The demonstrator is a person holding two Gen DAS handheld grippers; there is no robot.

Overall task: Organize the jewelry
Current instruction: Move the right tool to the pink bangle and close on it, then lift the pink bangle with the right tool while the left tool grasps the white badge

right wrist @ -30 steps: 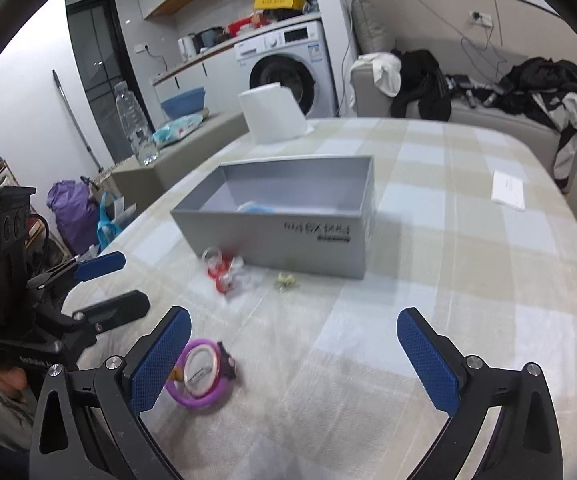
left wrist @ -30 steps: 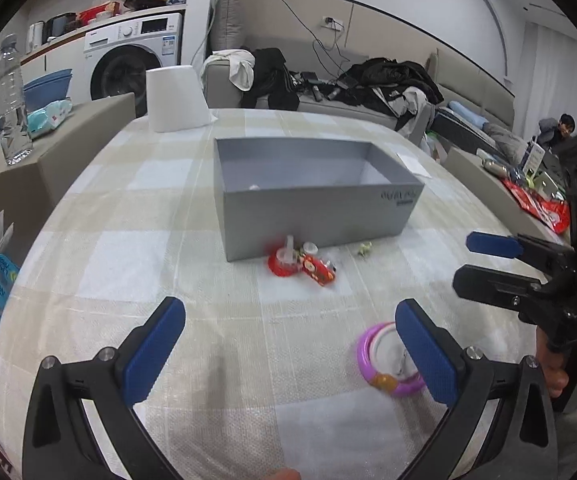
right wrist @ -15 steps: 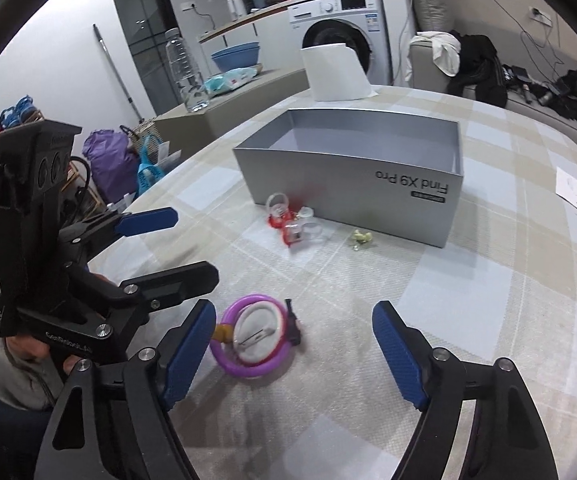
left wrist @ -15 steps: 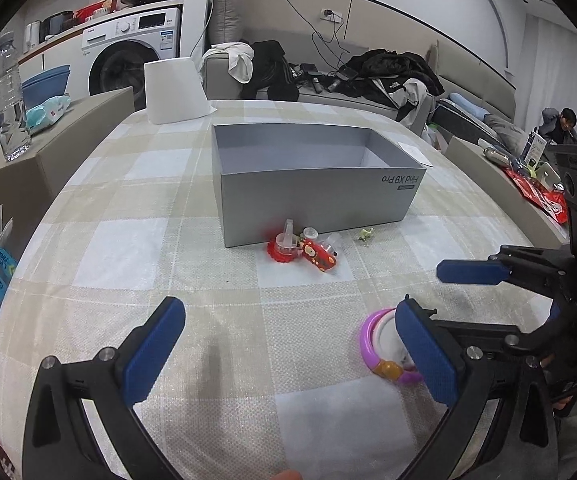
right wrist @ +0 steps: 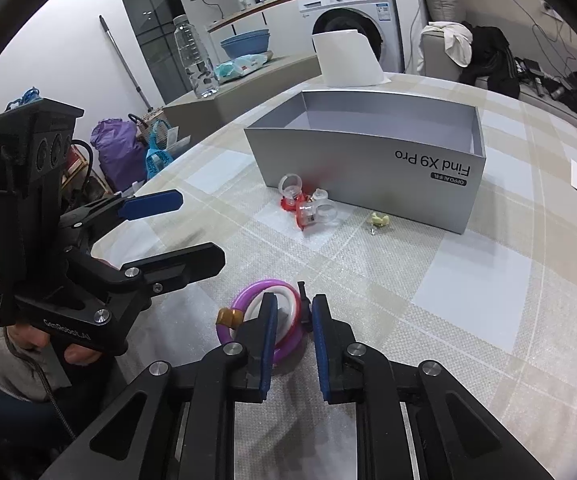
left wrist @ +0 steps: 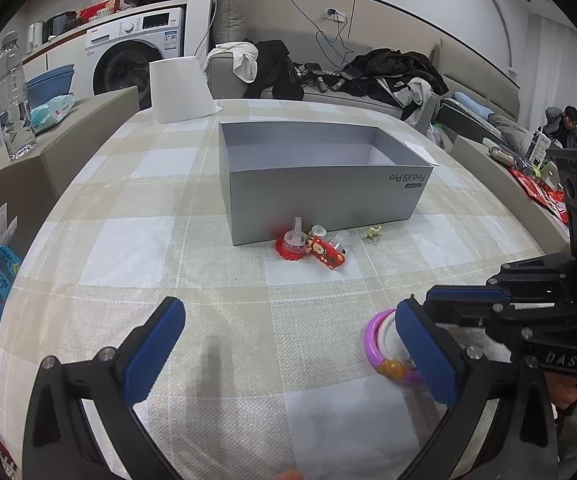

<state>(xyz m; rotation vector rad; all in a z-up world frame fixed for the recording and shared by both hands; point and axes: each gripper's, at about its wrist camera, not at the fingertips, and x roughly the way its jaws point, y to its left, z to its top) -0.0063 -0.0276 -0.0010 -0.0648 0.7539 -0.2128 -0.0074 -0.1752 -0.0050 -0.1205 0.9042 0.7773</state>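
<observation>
Basically we're at the start: box (right wrist: 372,160) looks empty, right gripper (right wrist: 293,320) nearly clamped on bangle (right wrist: 266,326), left gripper (left wrist: 288,348) spread wide, rings (right wrist: 308,204) and charm (right wrist: 379,221) loose on tabletop (right wrist: 468,280).

The table (left wrist: 136,248) is covered in a beige and pale grey check. A grey box (left wrist: 320,196) carries dark lettering. A purple and white bracelet (right wrist: 266,320) is marked by an amber bead. Red and clear rings (right wrist: 308,204) are seen beside a small yellow piece (right wrist: 379,221). Blue pads are worn on the black right hand-held gripper (right wrist: 293,344).
</observation>
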